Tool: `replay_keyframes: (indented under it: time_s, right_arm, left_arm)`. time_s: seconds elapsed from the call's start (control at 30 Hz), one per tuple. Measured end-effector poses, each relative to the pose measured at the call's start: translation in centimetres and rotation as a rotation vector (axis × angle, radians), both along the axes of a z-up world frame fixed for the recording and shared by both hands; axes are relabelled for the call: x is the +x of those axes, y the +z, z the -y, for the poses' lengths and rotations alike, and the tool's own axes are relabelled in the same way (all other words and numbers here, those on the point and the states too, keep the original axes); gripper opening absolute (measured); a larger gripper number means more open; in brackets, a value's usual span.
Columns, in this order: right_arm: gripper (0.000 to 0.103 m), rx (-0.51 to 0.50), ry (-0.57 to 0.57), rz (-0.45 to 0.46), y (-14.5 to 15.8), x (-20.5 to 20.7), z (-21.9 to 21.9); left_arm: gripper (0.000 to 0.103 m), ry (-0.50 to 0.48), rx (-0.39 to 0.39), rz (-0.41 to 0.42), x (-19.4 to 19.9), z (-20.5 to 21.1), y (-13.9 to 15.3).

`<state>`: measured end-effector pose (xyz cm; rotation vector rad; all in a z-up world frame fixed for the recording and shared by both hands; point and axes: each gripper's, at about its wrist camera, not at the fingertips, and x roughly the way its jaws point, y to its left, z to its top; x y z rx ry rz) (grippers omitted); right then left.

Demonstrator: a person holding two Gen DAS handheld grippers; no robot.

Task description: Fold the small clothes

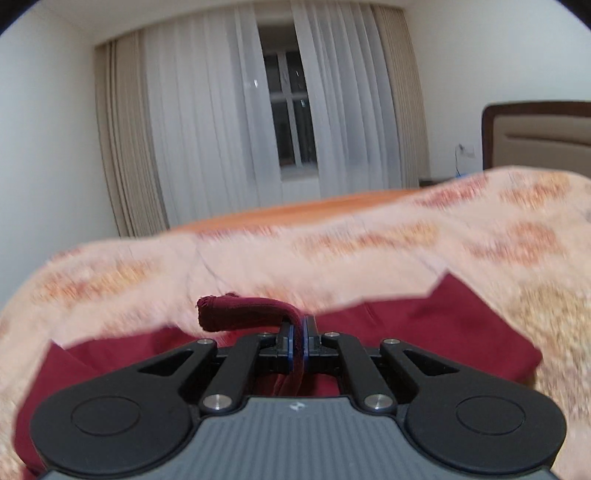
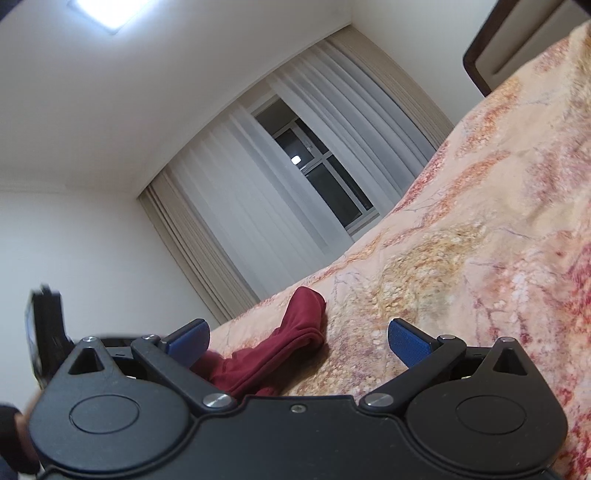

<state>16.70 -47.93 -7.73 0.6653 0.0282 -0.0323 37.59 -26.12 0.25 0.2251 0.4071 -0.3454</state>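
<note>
Left hand-held gripper (image 1: 298, 334) pinches maroon garment (image 1: 424, 325), hem pointing left.

I am in a bedroom of a home. A bed (image 1: 369, 240) with a flowered pink and orange cover fills the lower frame, and its padded headboard (image 1: 539, 136) stands at the right edge. Long sheer curtains (image 1: 207, 122) hang over a dark window (image 1: 288, 110) at top centre. In my right view a ceiling light (image 2: 107, 9) glows upper left.
</note>
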Motion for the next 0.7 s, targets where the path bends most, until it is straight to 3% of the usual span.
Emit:
replay_keyframes:
  time_s: [0.07,0.1,0.13,0.2,0.3,0.43,0.7]
  right_arm:
    - [0.103,-0.003,0.0,-0.002,0.0,0.0,0.0]
    - [0.103,-0.004,0.001,-0.002,0.0,0.1,-0.1]
    - [0.103,-0.003,0.001,-0.003,0.0,0.1,0.0]
    - [0.103,0.002,0.001,-0.002,0.0,0.1,0.0]
    - [0.103,0.003,0.0,-0.004,0.0,0.2,0.0]
    - [0.103,0.012,0.0,-0.008,-0.1,0.3,0.1]
    - [0.103,0.0,0.0,-0.021,-0.1,0.5,-0.2]
  left_arm:
    - [0.008,-0.015,0.009,-0.027,-0.1,0.0,-0.5]
    - [0.019,-0.026,0.015,-0.032,-0.3,0.1,-0.5]
    - [0.04,-0.035,0.018,-0.036,-0.5,-0.1,-0.8]
    - [0.062,-0.042,0.016,-0.036,-0.4,-0.2,-1.0]
    - [0.069,-0.047,-0.002,-0.049,-0.8,-1.0,-0.4]
    - [0.093,-0.013,-0.022,-0.025,-1.5,-2.8,0.5]
    - [0.103,0.011,-0.098,0.023,-1.8,-9.5,2.3]
